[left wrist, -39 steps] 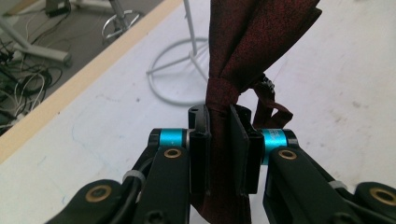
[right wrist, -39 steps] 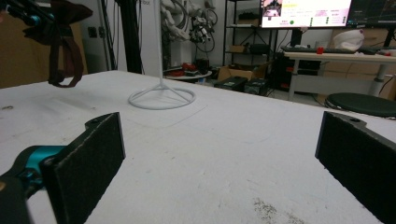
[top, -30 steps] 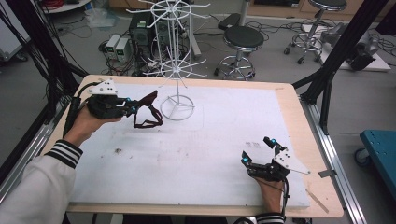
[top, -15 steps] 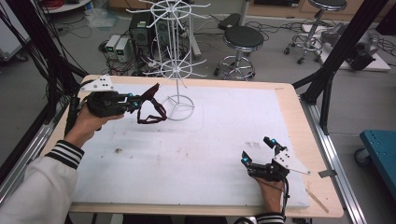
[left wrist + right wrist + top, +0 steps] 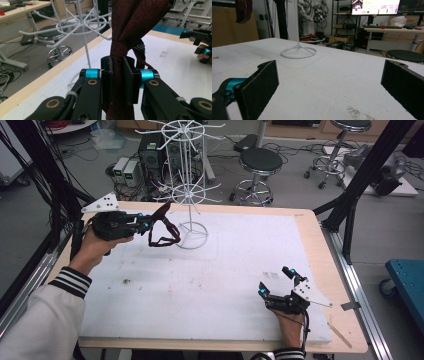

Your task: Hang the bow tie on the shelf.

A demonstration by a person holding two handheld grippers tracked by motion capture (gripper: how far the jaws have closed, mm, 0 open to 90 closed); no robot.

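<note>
While the left gripper [image 5: 145,221] hangs above the table at the upper left of the high view, its jaws are pressed tight on a dark red strap [image 5: 162,227], a fabric band gathered into a loop. In that view the strap's loop runs from the jaws toward the right of the frame, one end rising up and to the right toward the arms of the white wire rack [image 5: 189,190], the rest drooping in an oval just left of the rack's ring base. The left gripper view shows the strap [image 5: 130,27] standing nearly upright in the middle of the frame, pinched at a narrow waist between the two black pads and fanning wider above them, with the rack [image 5: 80,23] at the upper left. The right gripper [image 5: 276,281] sits low at the lower right of the high view, resting on the white table [image 5: 240,255], well apart from the strap, its jaws spread wide with nothing between them. Its own view shows bare tabletop between the pads and the rack's base [image 5: 298,53] left of centre.
</note>
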